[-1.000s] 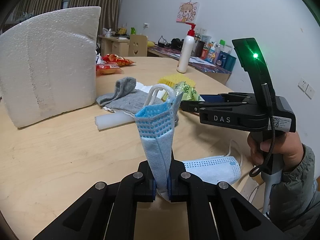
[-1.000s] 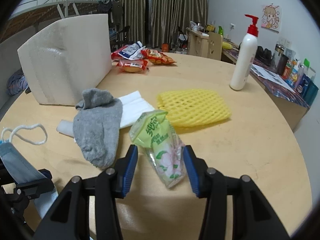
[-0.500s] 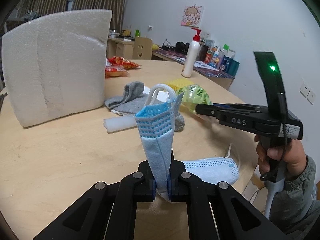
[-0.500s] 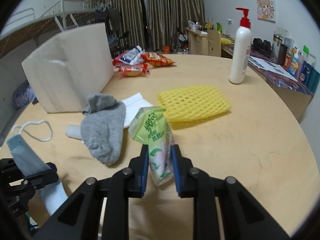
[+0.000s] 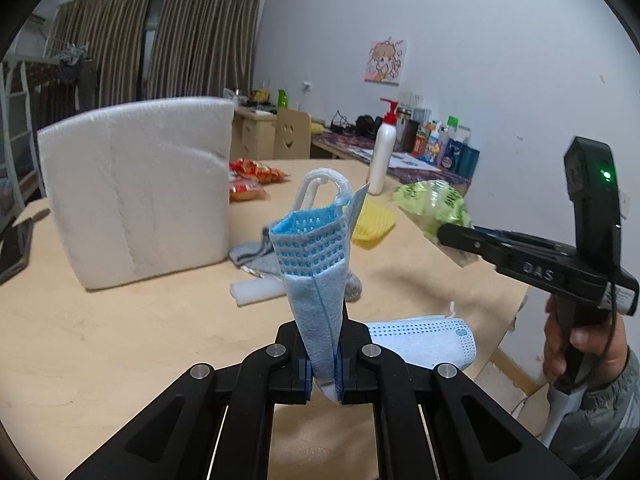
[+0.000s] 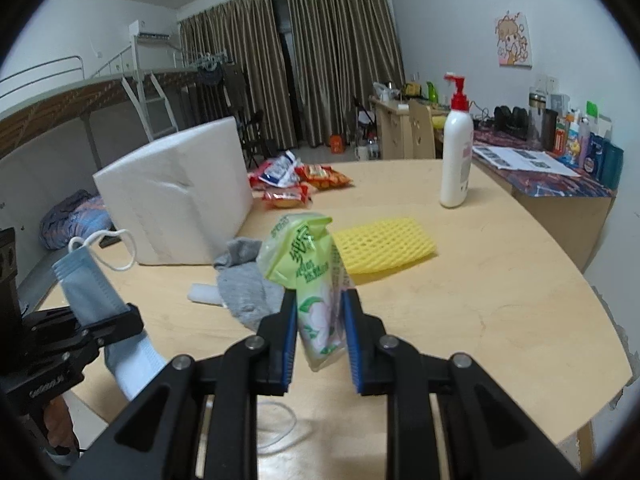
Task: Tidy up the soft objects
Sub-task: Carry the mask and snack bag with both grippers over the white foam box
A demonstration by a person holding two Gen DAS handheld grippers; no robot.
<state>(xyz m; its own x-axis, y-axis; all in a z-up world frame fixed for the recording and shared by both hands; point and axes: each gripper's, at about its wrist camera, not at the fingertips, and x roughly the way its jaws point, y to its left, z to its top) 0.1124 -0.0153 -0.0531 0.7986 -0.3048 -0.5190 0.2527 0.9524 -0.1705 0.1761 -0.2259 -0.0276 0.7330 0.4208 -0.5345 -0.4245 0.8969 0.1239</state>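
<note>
Both your grippers have lifted off the table [image 6: 500,280]. Right gripper [image 6: 320,340] clamps the tissue pack [image 6: 308,264], light, squashy, slippery: grip mid-body. Left gripper [image 5: 322,364] pinches the limp folded face mask [image 5: 316,264].

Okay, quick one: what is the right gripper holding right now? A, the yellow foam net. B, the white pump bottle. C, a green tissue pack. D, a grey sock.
C: the right gripper has its blue-padded fingers closed on the green tissue pack, lifted clear of the table, while the grey sock, yellow foam net and white pump bottle all rest on it.
</note>
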